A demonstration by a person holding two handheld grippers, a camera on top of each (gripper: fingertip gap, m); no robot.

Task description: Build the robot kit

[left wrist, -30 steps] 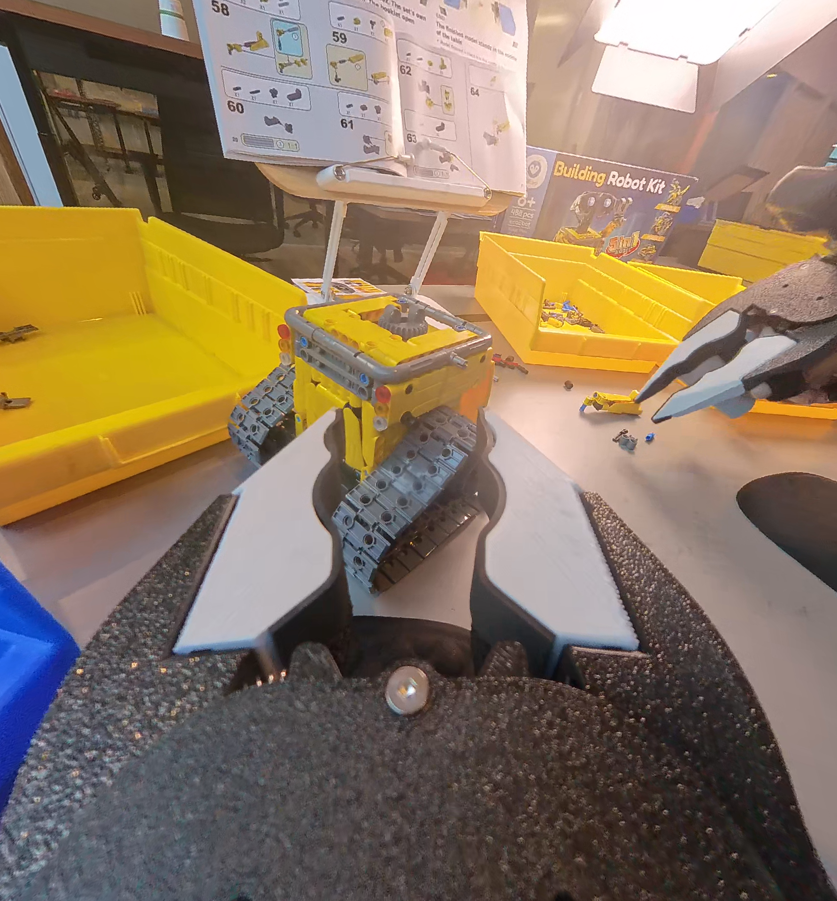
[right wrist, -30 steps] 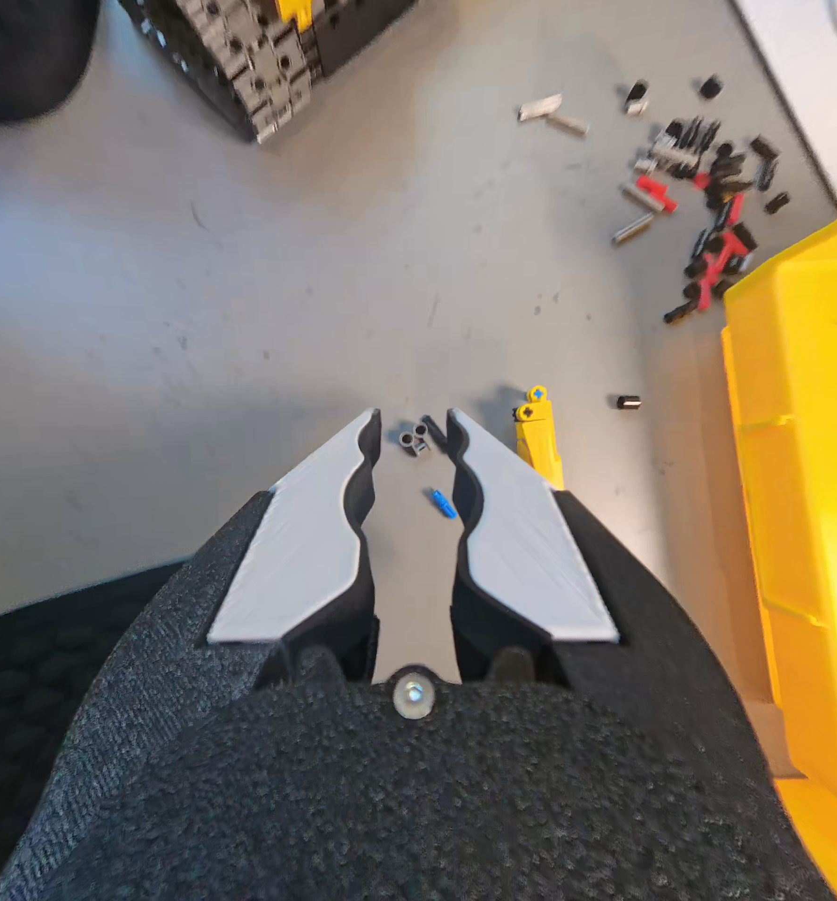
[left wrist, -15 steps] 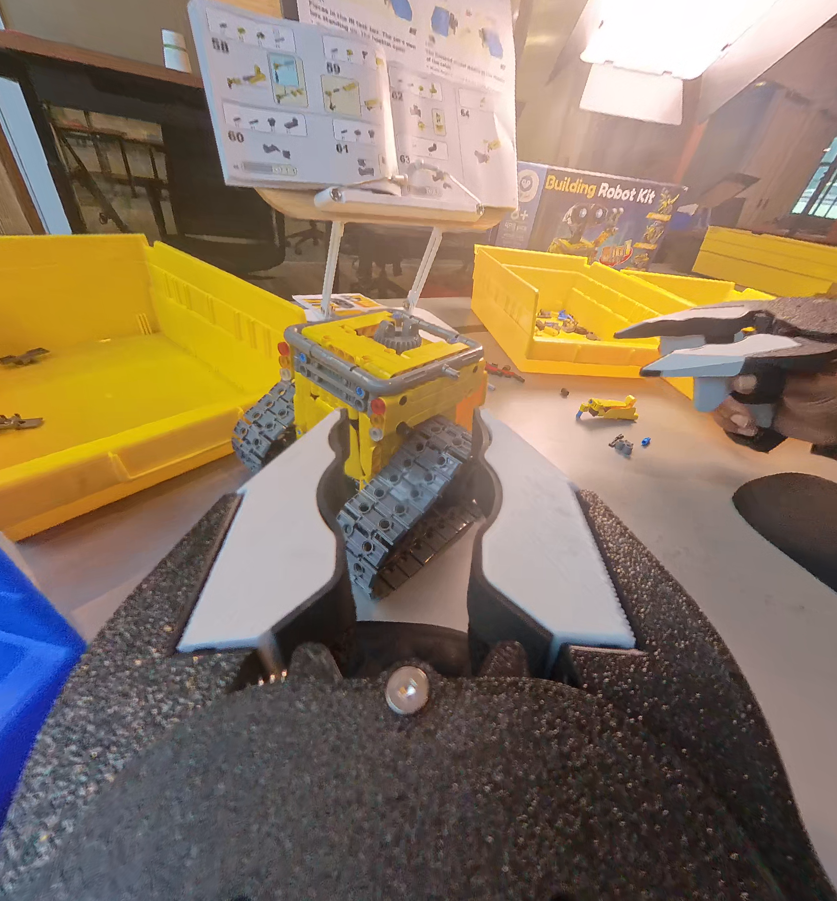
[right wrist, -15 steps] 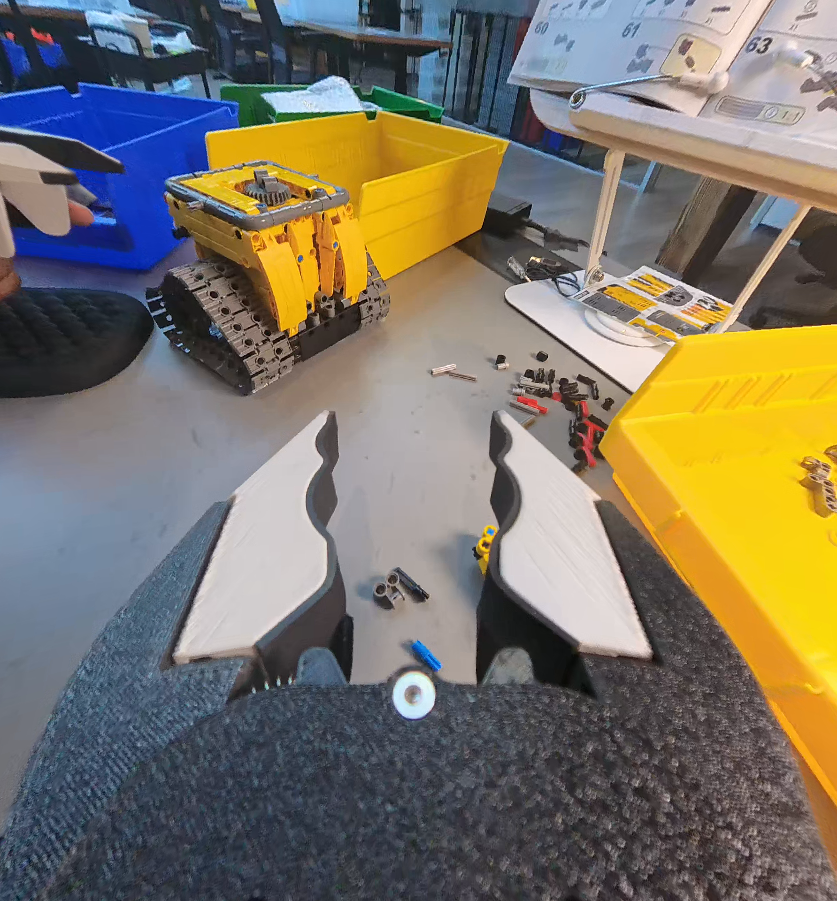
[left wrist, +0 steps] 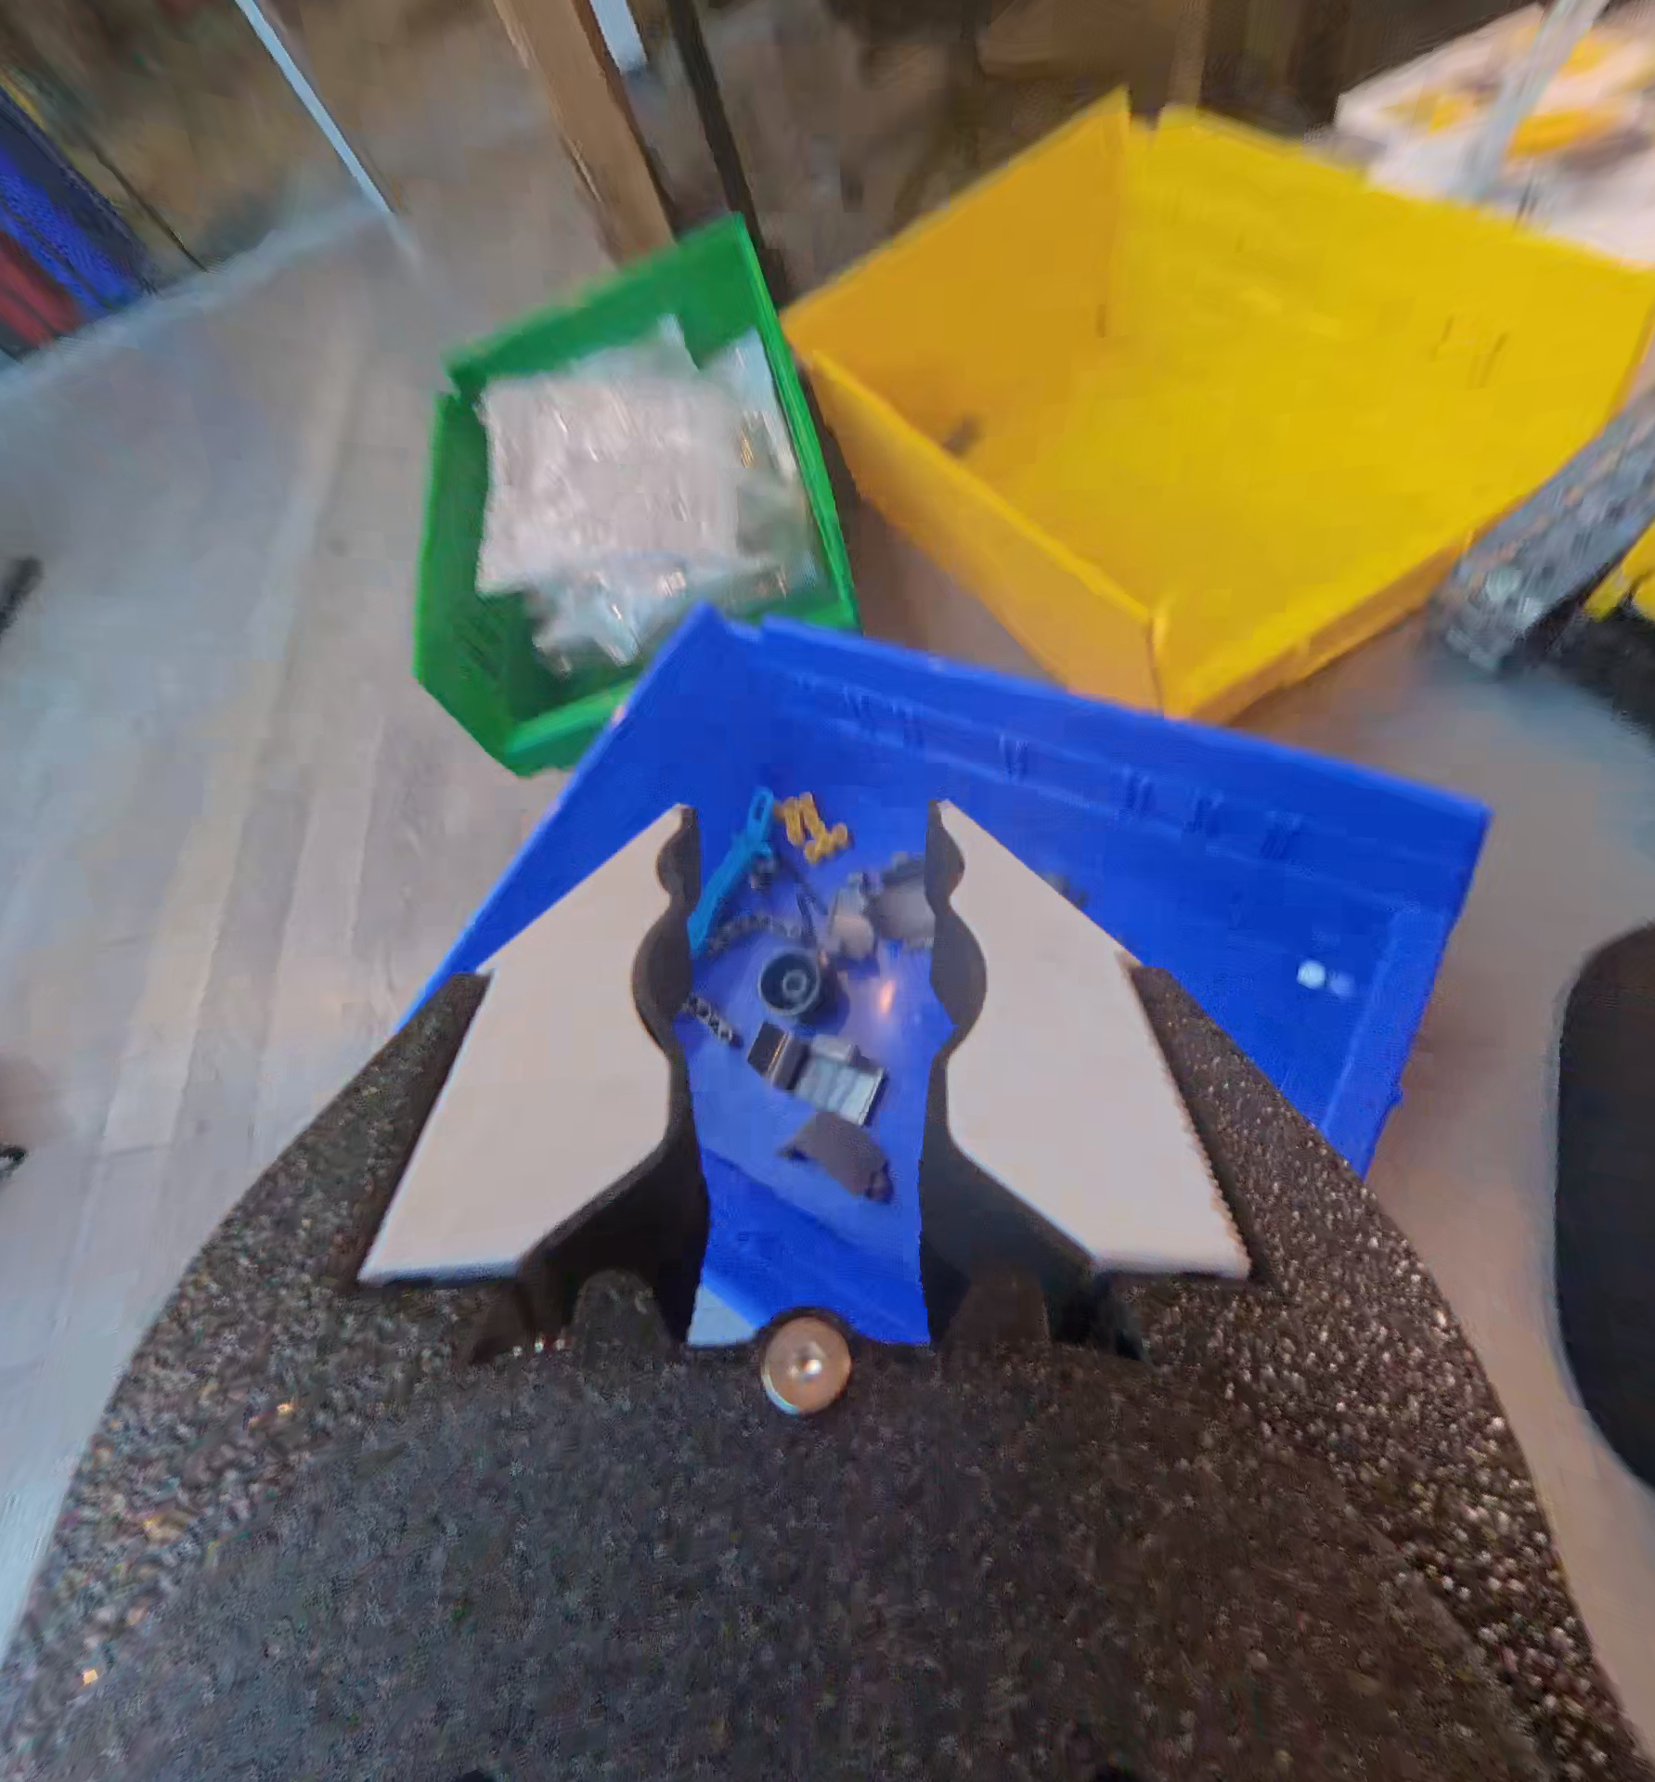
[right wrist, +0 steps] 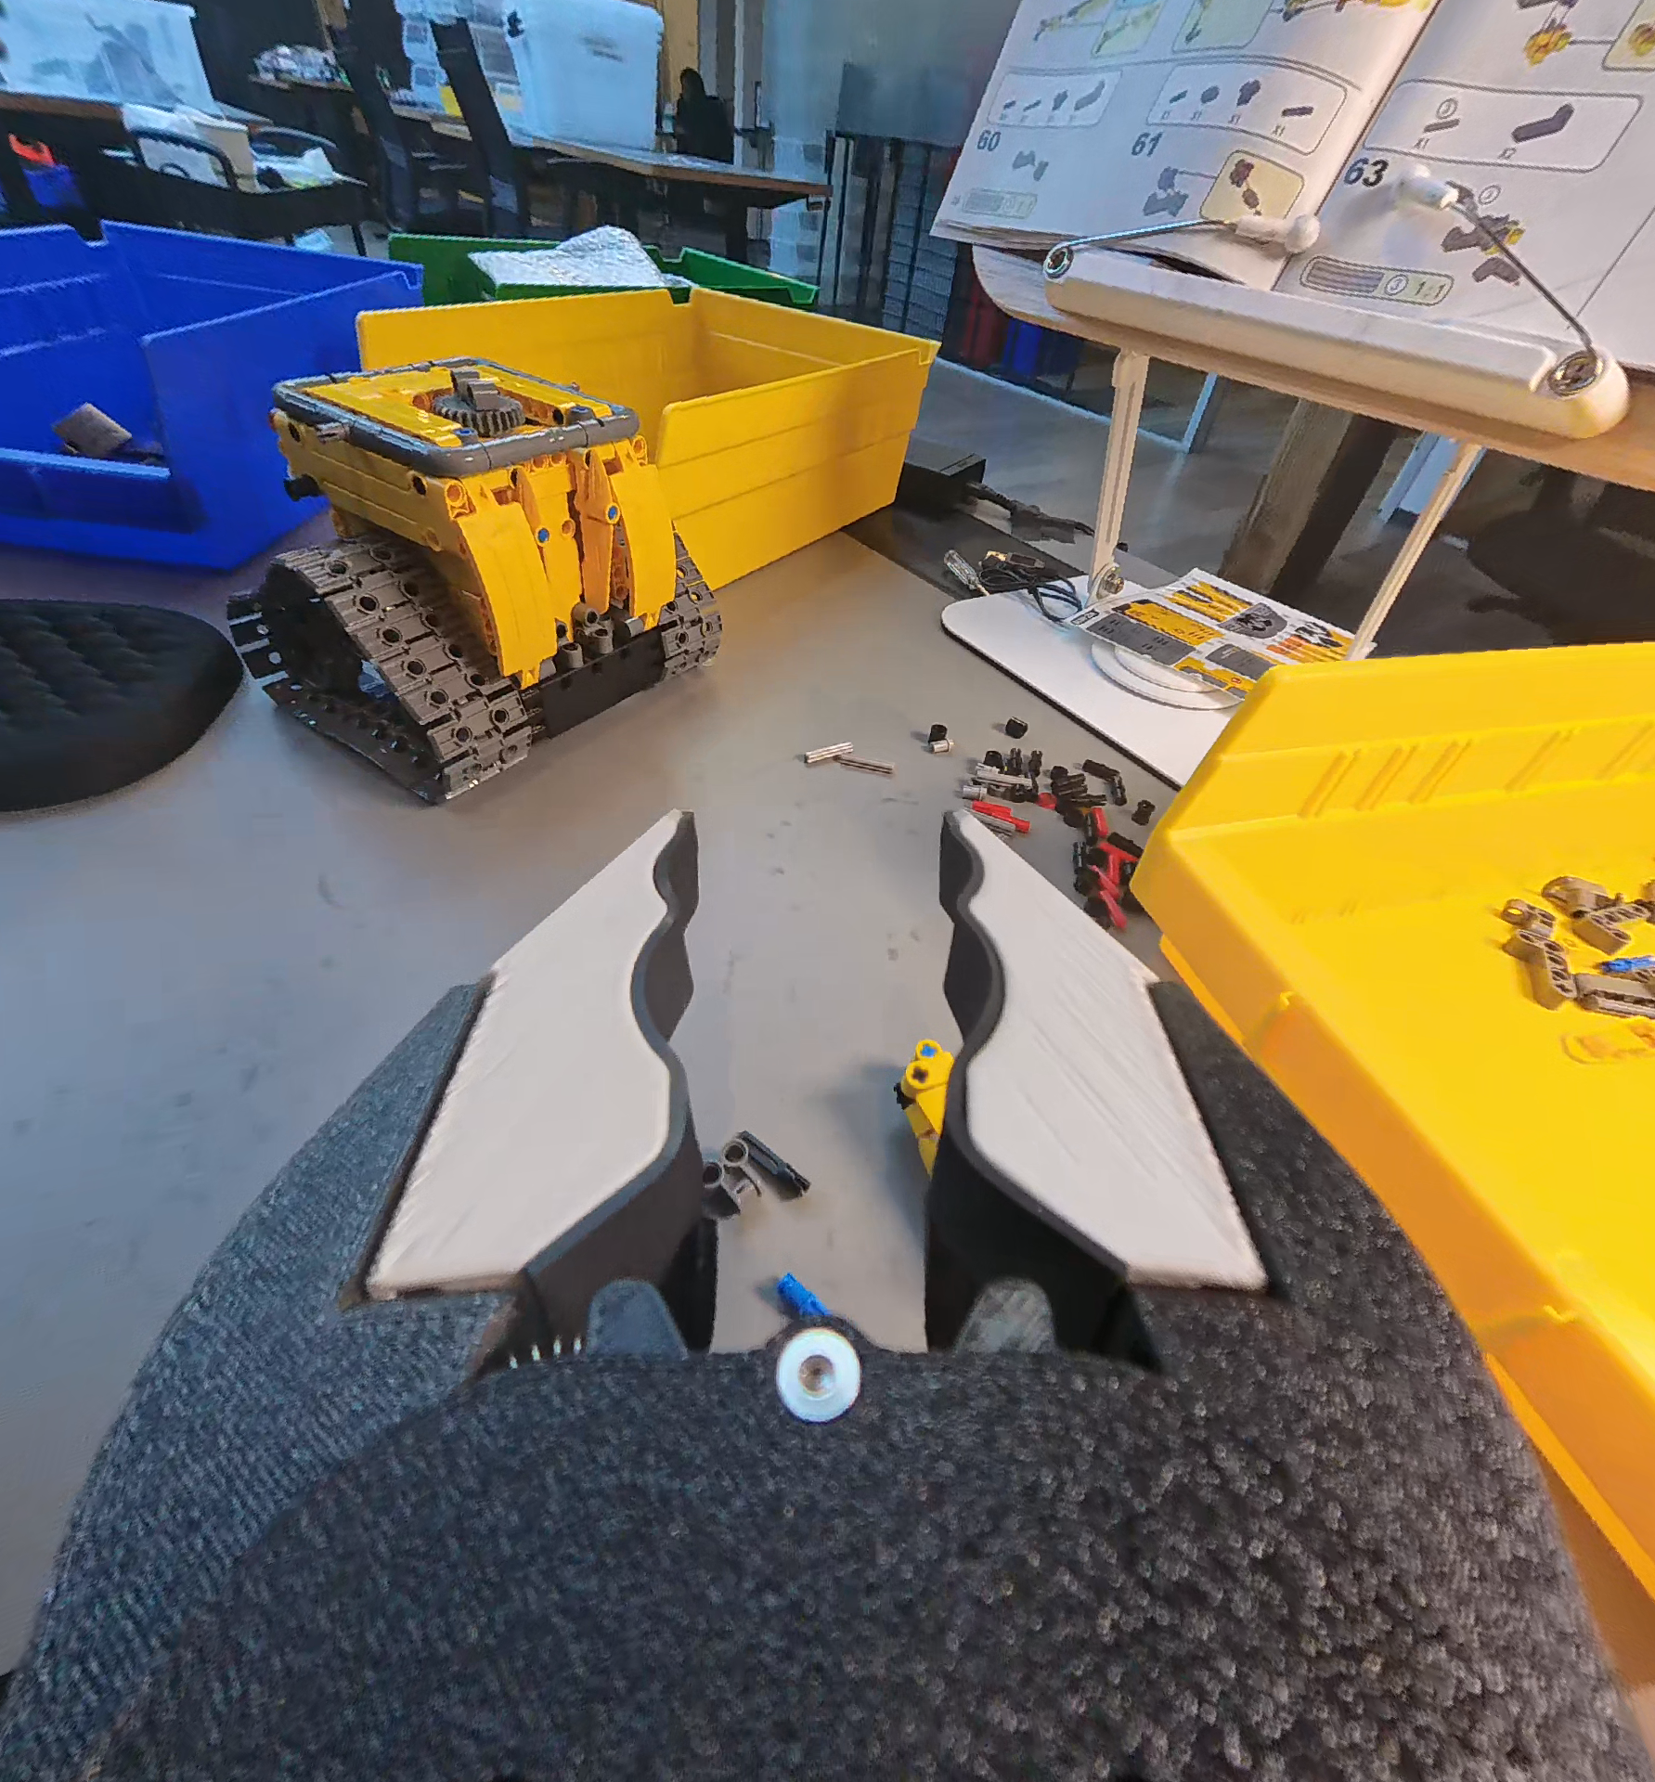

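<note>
My left gripper [left wrist: 809,829] is open and empty, hovering above a blue bin [left wrist: 1141,800] that holds small grey, black, blue and yellow building parts [left wrist: 804,974]. My right gripper [right wrist: 815,829] is open and empty, above the grey table. Under it lie a small yellow part [right wrist: 924,1090], black and grey connector pieces [right wrist: 751,1172] and a blue pin [right wrist: 801,1294]. A yellow tracked brick vehicle [right wrist: 476,559] stands on the table ahead and left of the right gripper; its track shows at the right edge of the left wrist view [left wrist: 1575,521].
A green bin [left wrist: 476,617] with clear plastic bags and a large yellow bin [left wrist: 1238,405] stand behind the blue one. A yellow tray [right wrist: 1440,964] with grey parts is at right. Loose black and red pins [right wrist: 1074,810], a booklet stand [right wrist: 1334,318] and black pad [right wrist: 52,694] are nearby. The grippers' ends are close to 55 cm from one another. The right tips stand about 11 cm off the blue pin [right wrist: 801,1294]. About 15 cm separates my right fingertips from the yellow tracked brick vehicle [right wrist: 476,559].
My left gripper has swung left, away from the tracked vehicle, and now points down over the blue bin. My right gripper rose and tilted up half a second earlier and has held about still since.
</note>
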